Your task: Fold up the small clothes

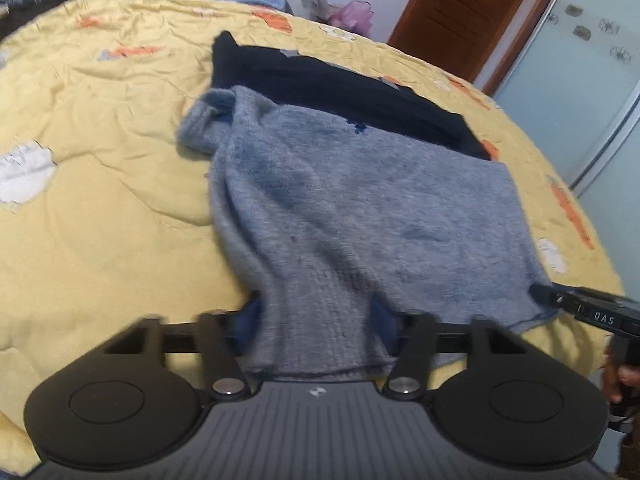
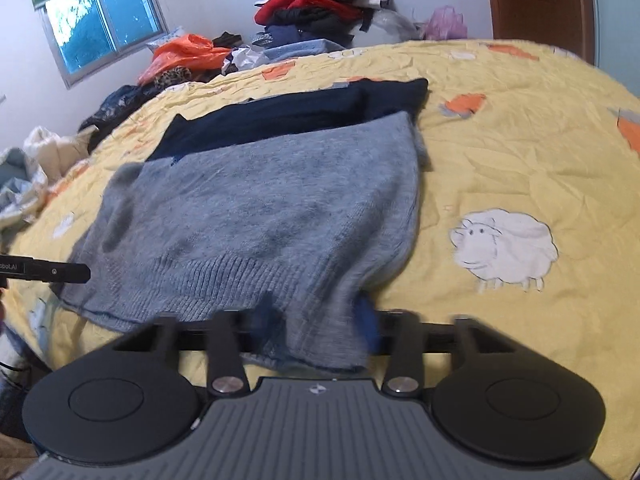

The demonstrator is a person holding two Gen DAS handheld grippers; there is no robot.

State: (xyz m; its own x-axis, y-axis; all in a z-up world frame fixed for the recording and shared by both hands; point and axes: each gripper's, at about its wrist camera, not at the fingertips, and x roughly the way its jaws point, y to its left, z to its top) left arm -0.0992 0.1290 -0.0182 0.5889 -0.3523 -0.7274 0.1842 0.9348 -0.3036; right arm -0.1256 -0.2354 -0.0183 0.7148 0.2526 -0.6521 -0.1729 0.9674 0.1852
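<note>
A grey-blue knitted sweater [image 1: 360, 208] lies on a yellow quilt [image 1: 100, 200], its far part overlapping a dark navy garment [image 1: 340, 88]. My left gripper [image 1: 316, 320] is shut on one near corner of the sweater's ribbed hem, with fabric bunched between its blue pads [image 1: 250, 320]. In the right wrist view, the right gripper [image 2: 316, 322] is shut on the other near corner of the same sweater [image 2: 260, 208]. The navy garment [image 2: 280, 116] shows beyond it. Each tool's tip also shows at the edge of the other's view.
The yellow quilt [image 2: 520, 152] carries a white sheep print [image 2: 504, 244] to the right of the sweater. A heap of mixed clothes [image 2: 320, 4] sits beyond the bed's far edge, near a window [image 2: 100, 24]. A brown door [image 1: 472, 12] stands at the far right.
</note>
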